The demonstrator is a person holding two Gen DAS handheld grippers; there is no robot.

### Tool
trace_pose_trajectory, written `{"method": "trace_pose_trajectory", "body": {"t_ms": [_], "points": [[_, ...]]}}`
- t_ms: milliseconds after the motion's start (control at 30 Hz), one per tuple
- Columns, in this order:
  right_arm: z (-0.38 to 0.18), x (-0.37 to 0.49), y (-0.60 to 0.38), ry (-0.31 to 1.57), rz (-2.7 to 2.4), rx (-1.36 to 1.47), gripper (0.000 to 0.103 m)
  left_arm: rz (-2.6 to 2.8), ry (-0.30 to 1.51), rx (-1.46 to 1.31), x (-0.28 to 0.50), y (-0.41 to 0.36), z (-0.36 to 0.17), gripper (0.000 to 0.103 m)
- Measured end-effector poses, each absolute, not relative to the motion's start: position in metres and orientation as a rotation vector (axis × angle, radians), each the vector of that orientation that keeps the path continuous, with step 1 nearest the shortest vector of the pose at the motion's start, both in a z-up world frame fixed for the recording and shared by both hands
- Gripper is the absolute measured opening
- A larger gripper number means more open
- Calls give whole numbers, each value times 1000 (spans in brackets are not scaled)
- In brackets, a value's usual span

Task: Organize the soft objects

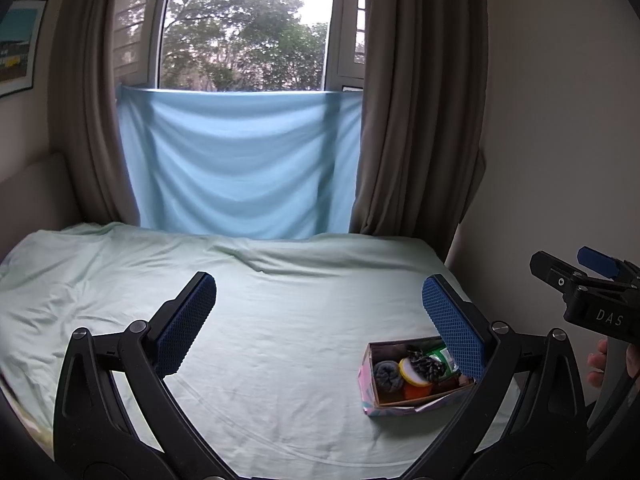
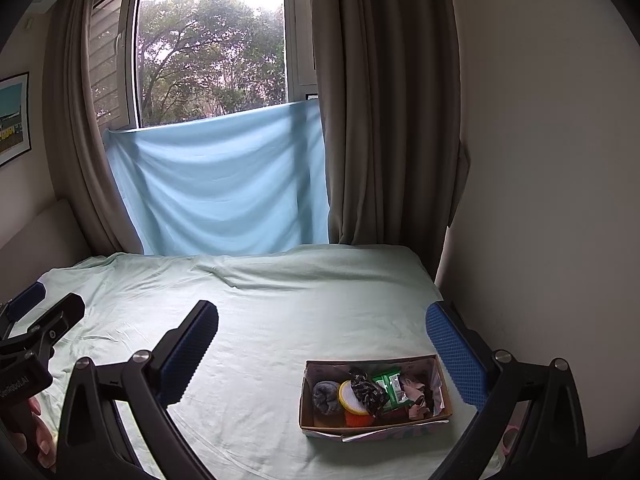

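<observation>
A small cardboard box (image 2: 438,376) sits on the bed's right side, filled with soft items: a grey rolled cloth (image 2: 326,398), a yellow-rimmed white pad (image 2: 350,396), a dark patterned scrunchie (image 2: 366,390), a green packet (image 2: 390,390), something orange (image 2: 356,419). The box also shows in the left wrist view (image 1: 370,368). My right gripper (image 2: 320,320) is open and empty, above and behind the box. My left gripper (image 1: 318,292) is open and empty, its right finger overlapping the box in view. Each gripper shows in the other's view: the right gripper (image 1: 588,276), the left gripper (image 2: 40,312).
The bed has a pale green sheet (image 2: 260,300). A light blue cloth (image 2: 216,184) hangs over the lower window between brown curtains (image 2: 380,120). A wall (image 2: 540,160) borders the bed on the right, a headboard (image 2: 36,228) on the left.
</observation>
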State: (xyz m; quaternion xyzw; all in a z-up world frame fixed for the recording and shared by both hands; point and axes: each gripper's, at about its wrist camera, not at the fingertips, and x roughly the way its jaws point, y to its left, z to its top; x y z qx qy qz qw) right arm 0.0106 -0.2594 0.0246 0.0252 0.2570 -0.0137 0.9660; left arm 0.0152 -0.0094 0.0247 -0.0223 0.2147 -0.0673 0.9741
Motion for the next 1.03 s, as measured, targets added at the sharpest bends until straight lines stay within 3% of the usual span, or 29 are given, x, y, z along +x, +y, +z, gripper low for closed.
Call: {"method": "trace_pose_trajectory", "body": {"t_ms": [1033], "points": [[26,17,-256,521,-24,50,103,-102,415,-52,15,-9,26,103]]}}
